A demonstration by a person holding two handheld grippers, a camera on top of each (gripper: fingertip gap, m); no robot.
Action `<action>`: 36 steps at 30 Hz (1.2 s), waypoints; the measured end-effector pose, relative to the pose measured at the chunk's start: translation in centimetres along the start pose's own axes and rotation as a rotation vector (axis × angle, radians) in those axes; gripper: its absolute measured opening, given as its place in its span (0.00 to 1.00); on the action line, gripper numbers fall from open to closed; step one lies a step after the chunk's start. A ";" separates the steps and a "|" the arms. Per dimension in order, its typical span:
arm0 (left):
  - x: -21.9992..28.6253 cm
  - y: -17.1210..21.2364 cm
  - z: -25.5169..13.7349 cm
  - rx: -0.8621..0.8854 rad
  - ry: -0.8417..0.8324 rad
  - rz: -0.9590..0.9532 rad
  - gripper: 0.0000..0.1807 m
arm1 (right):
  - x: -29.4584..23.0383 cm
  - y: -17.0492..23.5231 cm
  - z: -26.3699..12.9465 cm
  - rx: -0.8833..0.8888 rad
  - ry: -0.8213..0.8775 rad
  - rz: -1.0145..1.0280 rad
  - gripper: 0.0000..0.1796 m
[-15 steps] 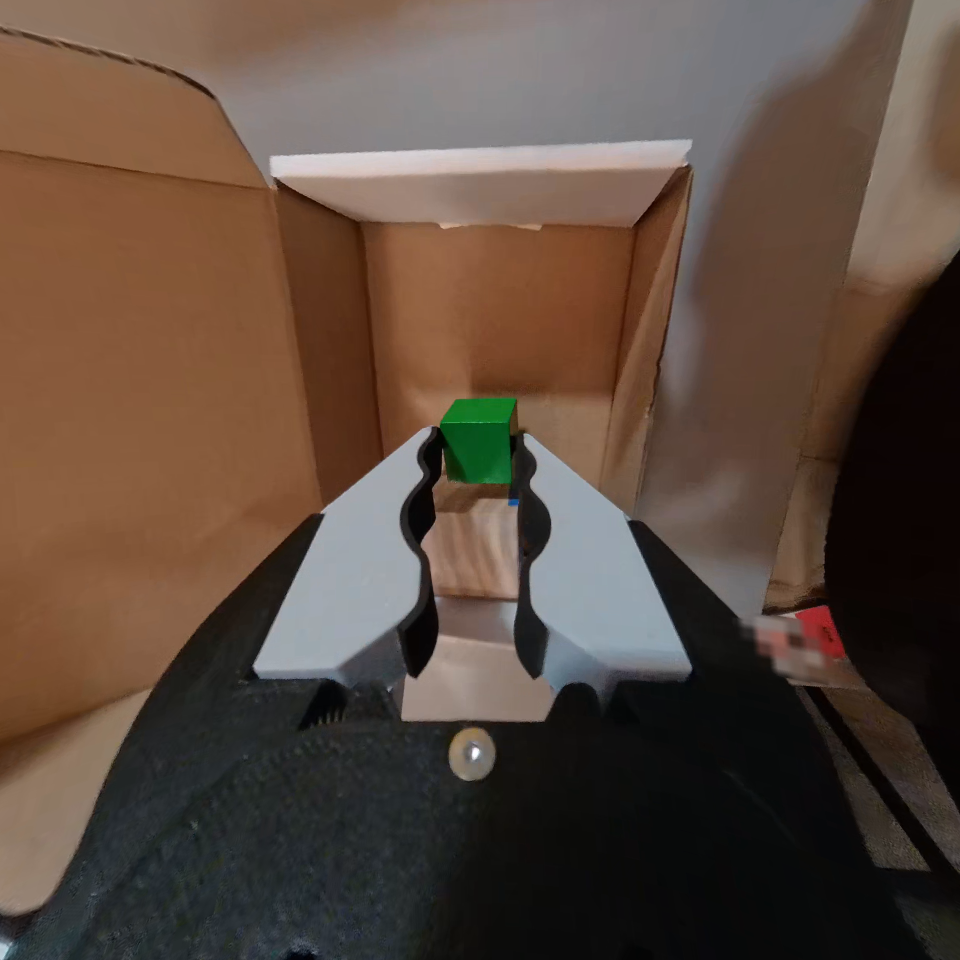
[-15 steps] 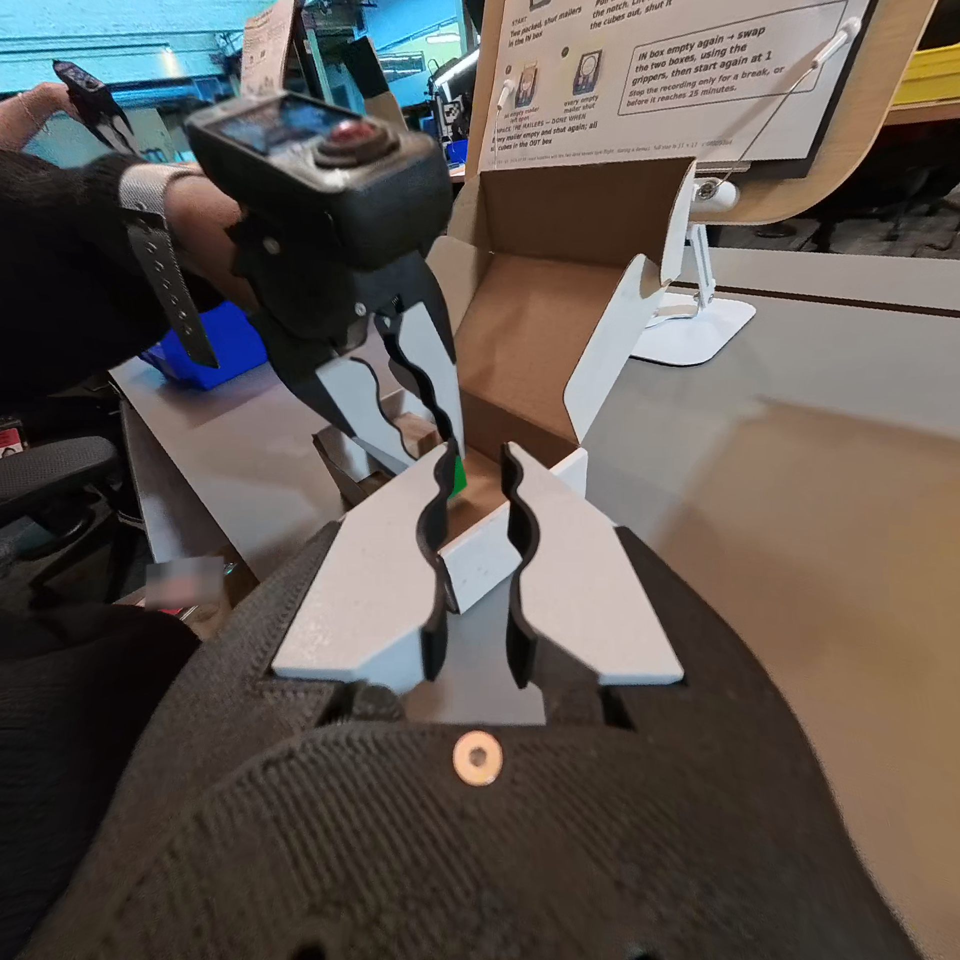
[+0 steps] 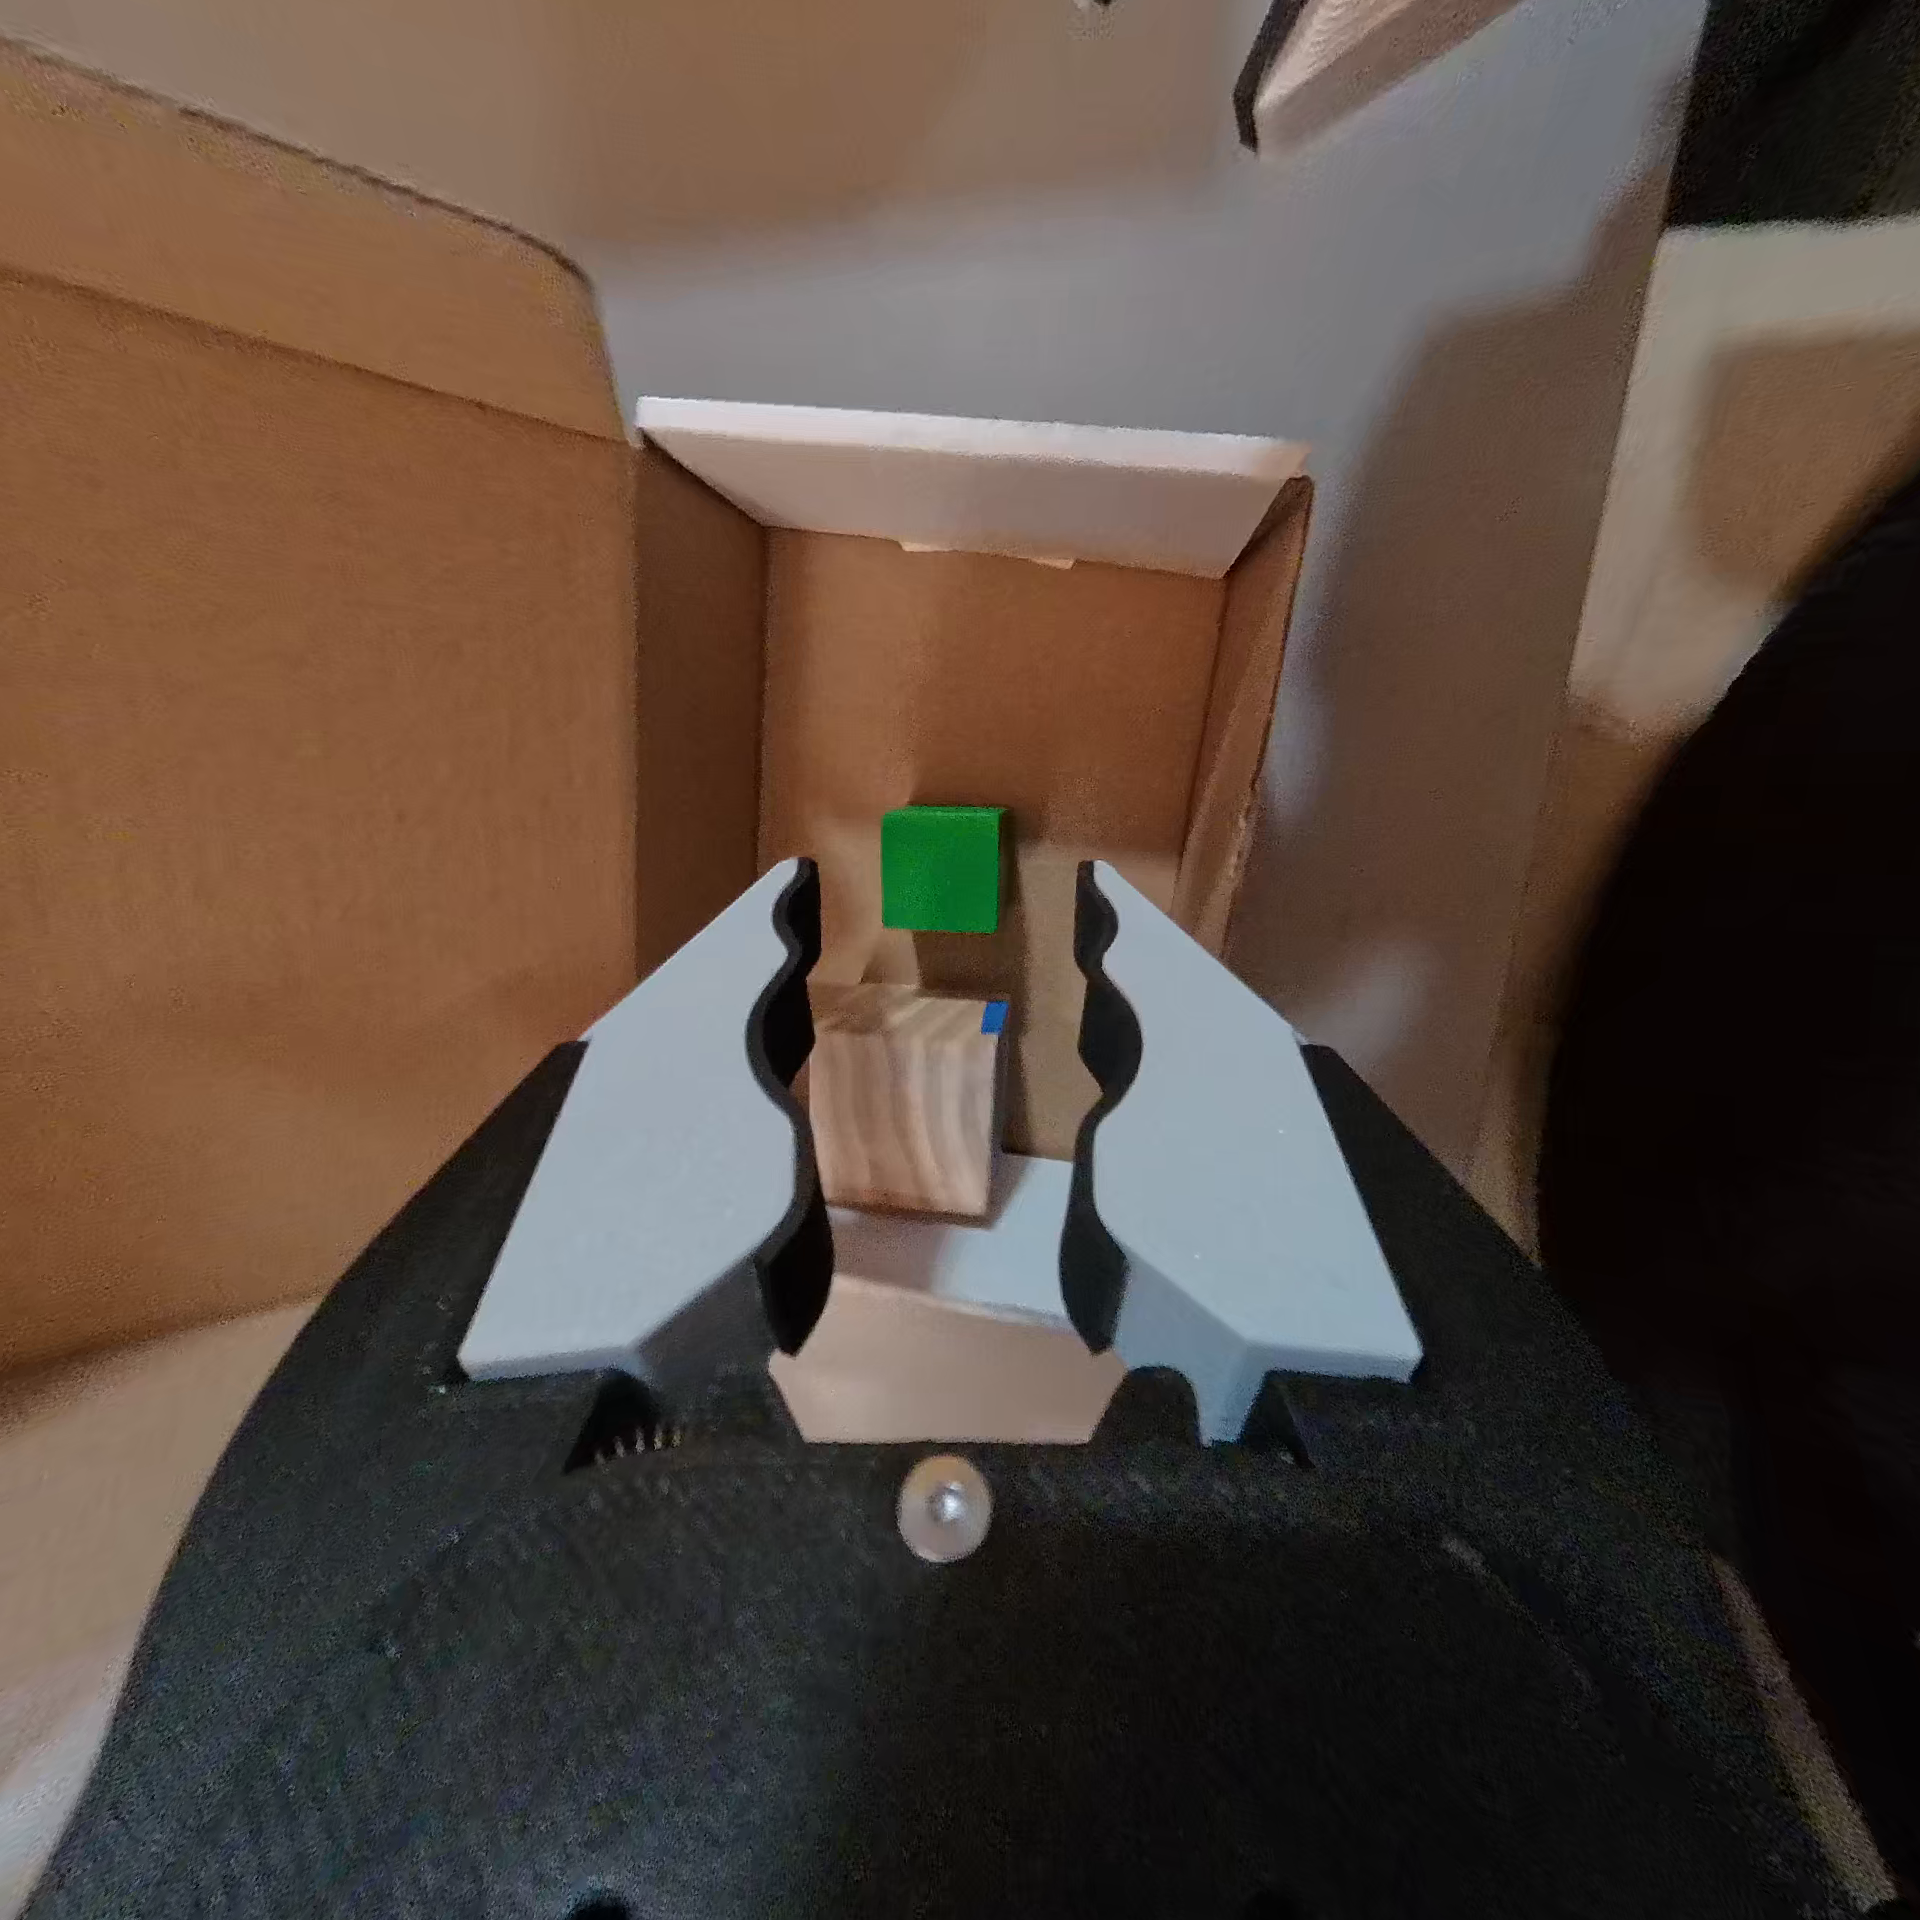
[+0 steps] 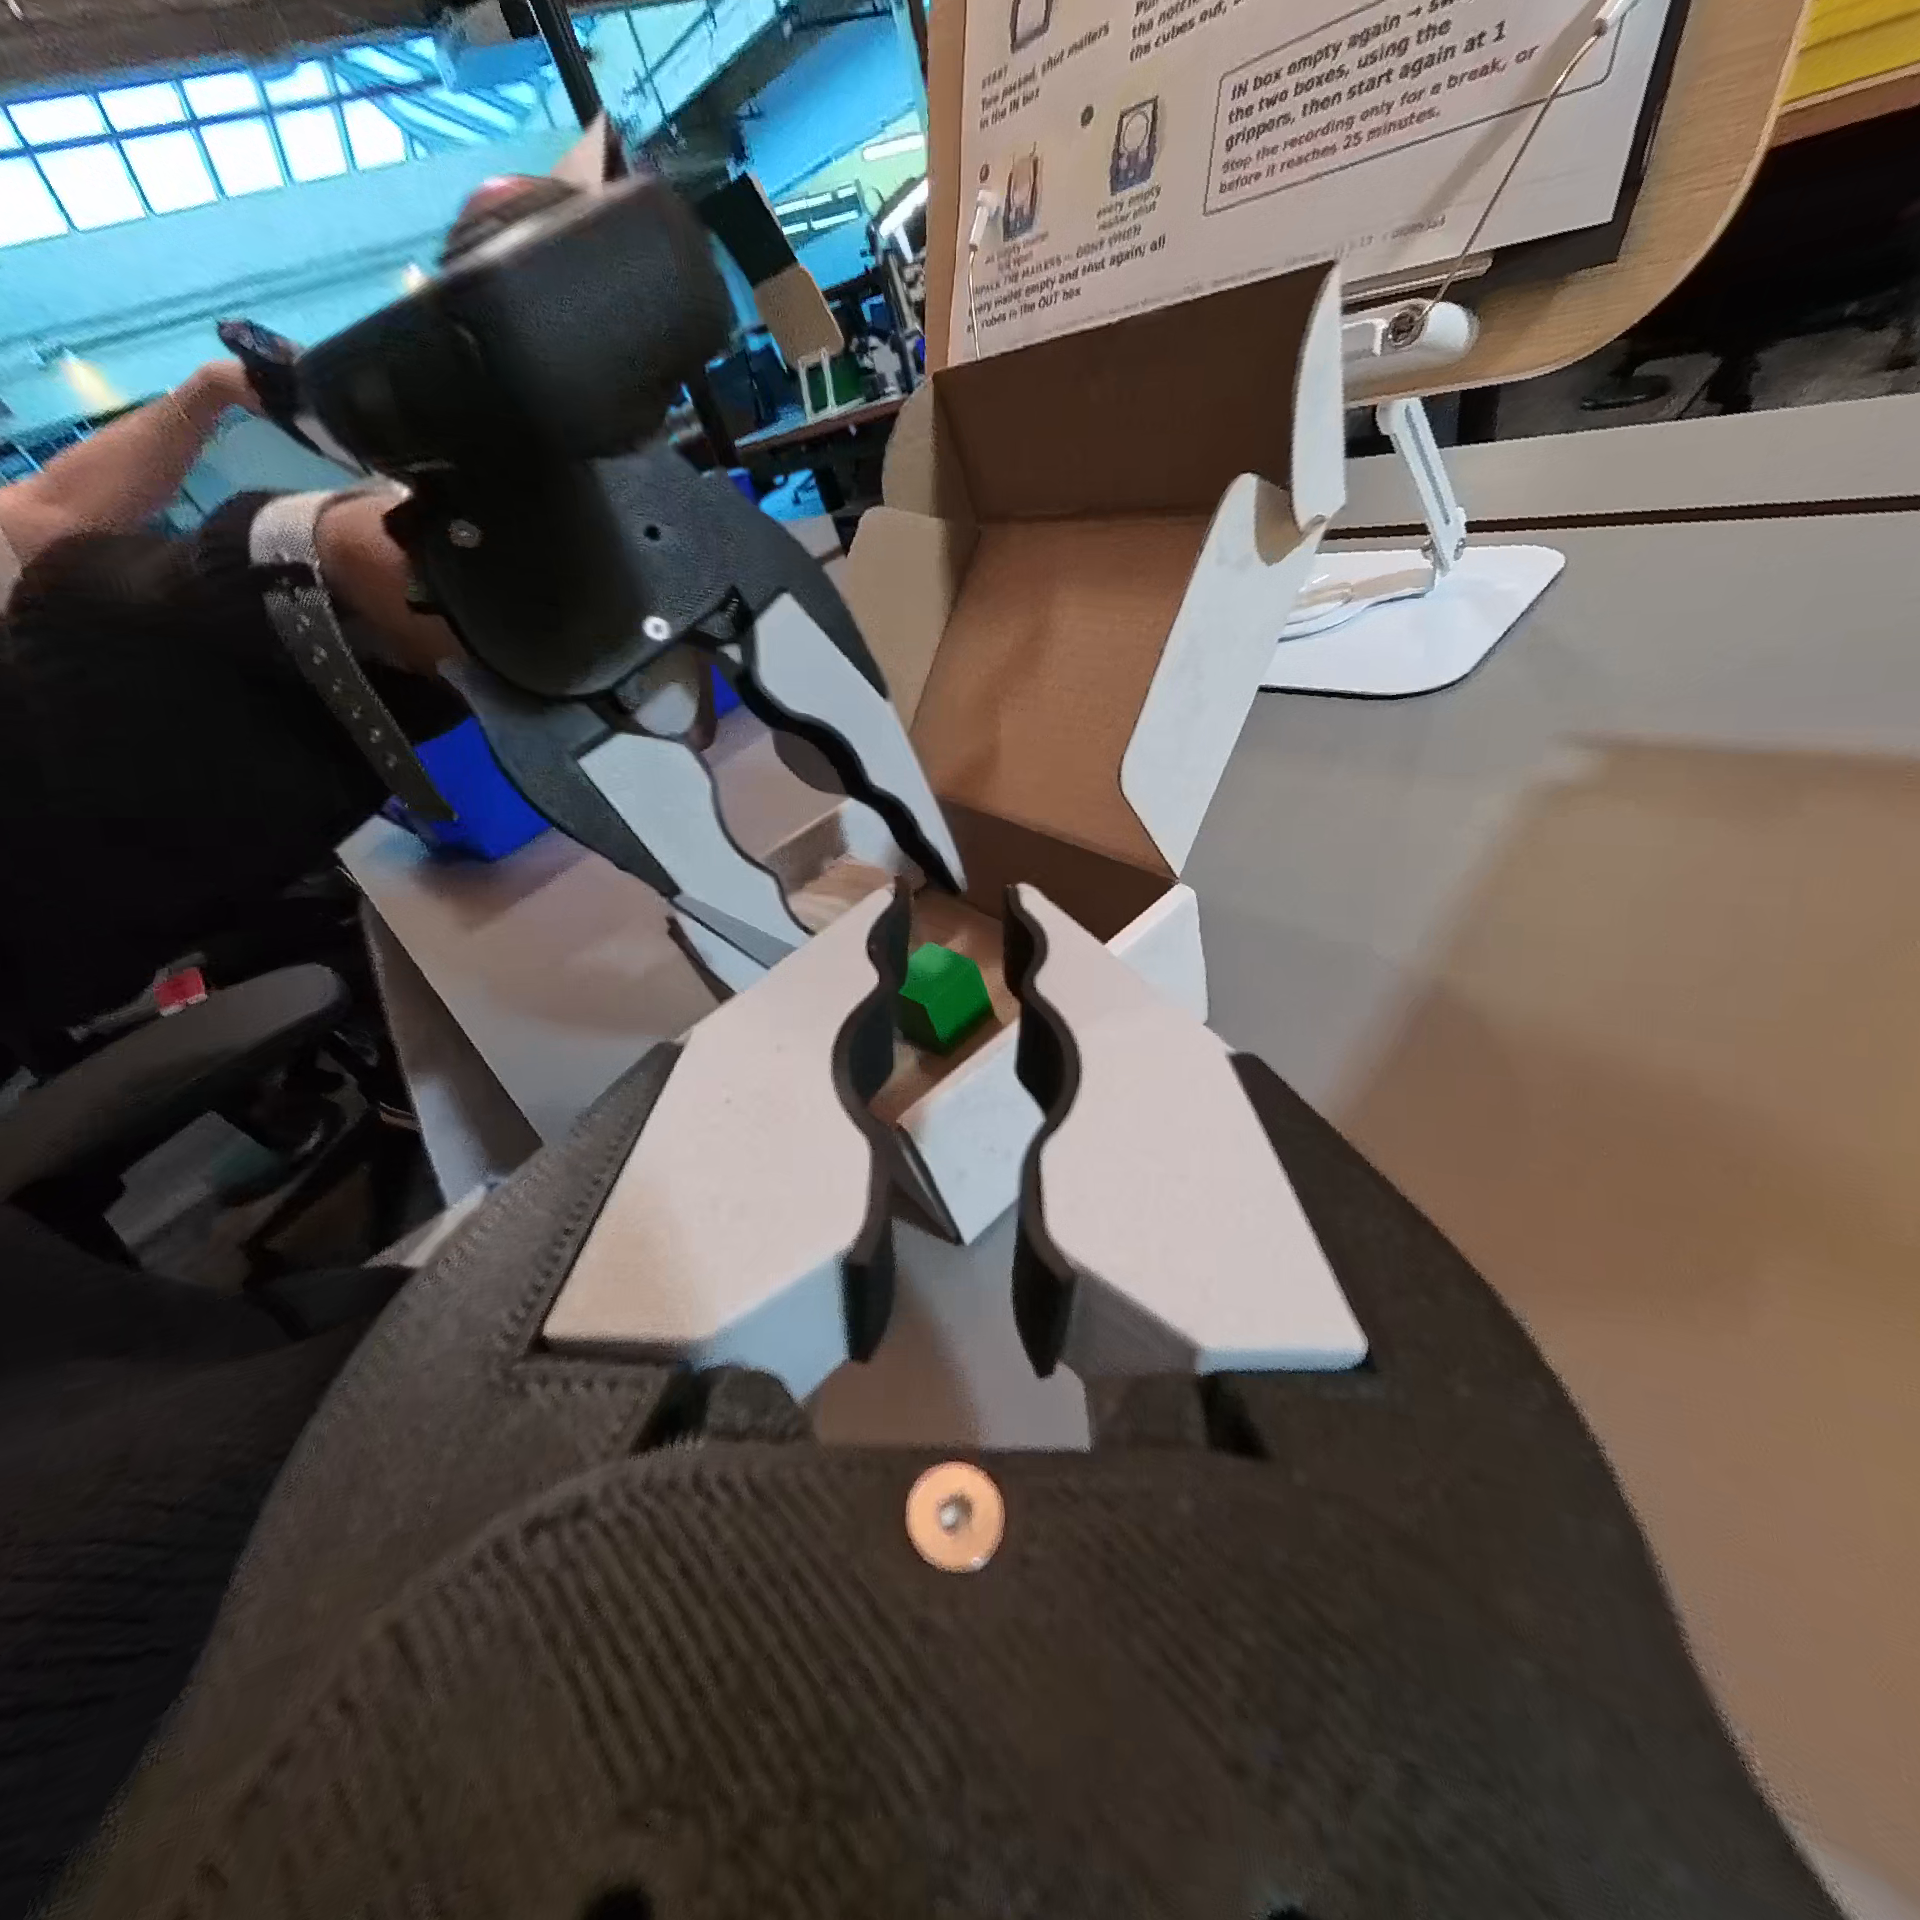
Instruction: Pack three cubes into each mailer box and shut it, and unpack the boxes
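An open mailer box (image 3: 977, 665) stands on the table, its brown lid (image 4: 1049, 727) raised at the back. A green cube (image 3: 940, 868) lies on the box floor, free of any finger. Nearer me sit a wooden cube (image 3: 904, 1101) and a sliver of a blue cube (image 3: 995, 1018) behind it. My left gripper (image 3: 943, 878) is open and empty, held above the cubes inside the box; it also shows in the right wrist view (image 4: 873, 904). My right gripper (image 4: 958, 904) hovers at the box's white front corner (image 4: 977, 1153), open a narrow gap and empty. The green cube (image 4: 940, 997) shows between its fingers.
A white stand (image 4: 1403, 623) carrying a printed sheet is behind the box. A blue bin (image 4: 478, 790) and an office chair (image 4: 187, 1049) are off to the left. The person's dark sleeve (image 4: 125, 707) reaches in from the left. The grey-brown table (image 4: 1558, 1039) stretches to the right. The left gripper's tips are roughly 11 cm from the right gripper's.
My left gripper opened and let go of the green cube, which now rests on the box floor. The left gripper drew back and up a little. The right gripper kept its narrow gap.
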State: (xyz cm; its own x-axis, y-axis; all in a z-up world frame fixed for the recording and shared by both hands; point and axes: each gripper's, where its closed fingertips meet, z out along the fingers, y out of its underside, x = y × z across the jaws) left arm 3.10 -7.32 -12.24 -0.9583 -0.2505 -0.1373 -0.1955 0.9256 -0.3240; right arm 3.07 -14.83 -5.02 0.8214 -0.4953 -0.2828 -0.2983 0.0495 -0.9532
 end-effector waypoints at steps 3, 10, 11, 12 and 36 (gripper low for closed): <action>-0.2 0.5 -2.6 0.118 -0.040 -0.109 0.26 | 0.0 -0.4 -0.2 0.030 -0.017 0.048 0.09; -3.7 7.5 -11.7 0.521 -0.250 -0.494 0.05 | -2.0 -5.3 -2.4 0.344 -0.181 0.098 0.08; -4.3 9.6 -13.5 0.565 -0.303 -0.540 0.06 | -2.0 -5.7 -2.7 0.379 -0.209 0.127 0.08; -5.0 12.2 -15.3 0.582 -0.364 -0.591 0.07 | -1.9 -5.9 -2.8 0.398 -0.227 0.159 0.09; -2.3 42.3 -11.7 -0.148 -0.216 -0.875 0.11 | -1.2 -8.7 -0.4 0.255 0.073 -0.207 0.10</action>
State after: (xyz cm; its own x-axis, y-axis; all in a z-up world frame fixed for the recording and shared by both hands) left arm -5.36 35.75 -14.72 -0.3987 -0.9139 -0.0766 -0.8730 0.4038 -0.2737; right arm 4.54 -14.99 3.66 0.8119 -0.5782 -0.0809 0.0101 0.1524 -0.9883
